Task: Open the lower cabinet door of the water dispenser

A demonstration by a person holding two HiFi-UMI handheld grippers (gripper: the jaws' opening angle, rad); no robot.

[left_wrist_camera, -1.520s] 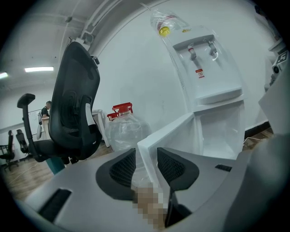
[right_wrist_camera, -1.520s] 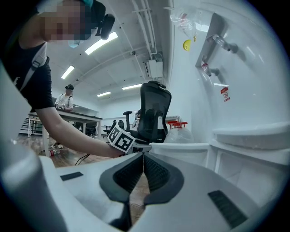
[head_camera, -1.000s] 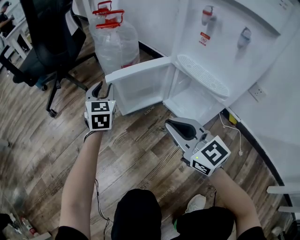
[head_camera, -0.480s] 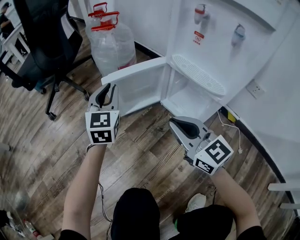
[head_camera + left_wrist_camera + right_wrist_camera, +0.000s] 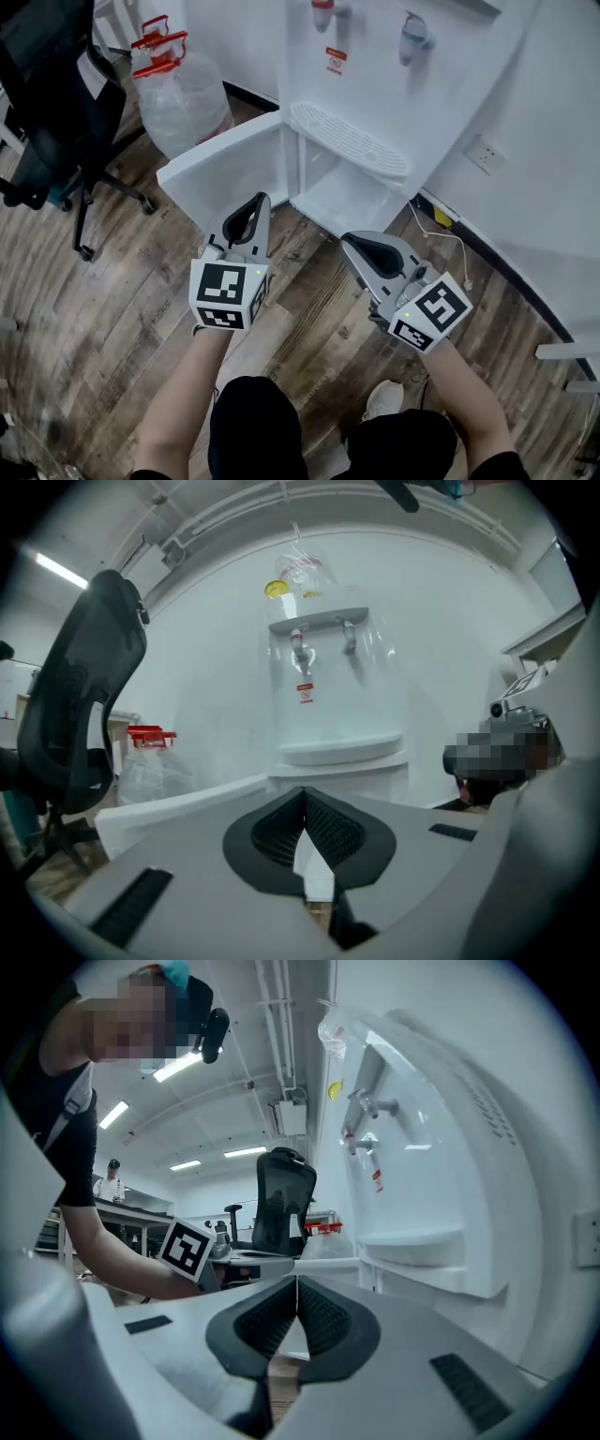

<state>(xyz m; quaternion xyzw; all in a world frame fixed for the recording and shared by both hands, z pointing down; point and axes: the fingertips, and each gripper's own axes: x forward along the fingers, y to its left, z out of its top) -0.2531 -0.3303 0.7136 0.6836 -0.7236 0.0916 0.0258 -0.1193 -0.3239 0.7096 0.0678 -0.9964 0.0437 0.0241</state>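
Cabinet door already open, edge-on just ahead-left of the left gripper, whose jaws just closed on nothing. Right gripper jaws closed, empty, farther off.

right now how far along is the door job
Done: the door stands wide open, the compartment exposed. In hand: nothing; the left gripper has just closed empty, the right gripper is shut empty, both clear of the door. Left: nothing that shows.

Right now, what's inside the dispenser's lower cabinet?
The open door shows a bare white cabinet floor and side wall, with no item visible on it. The upper part is covered by the drip tray.
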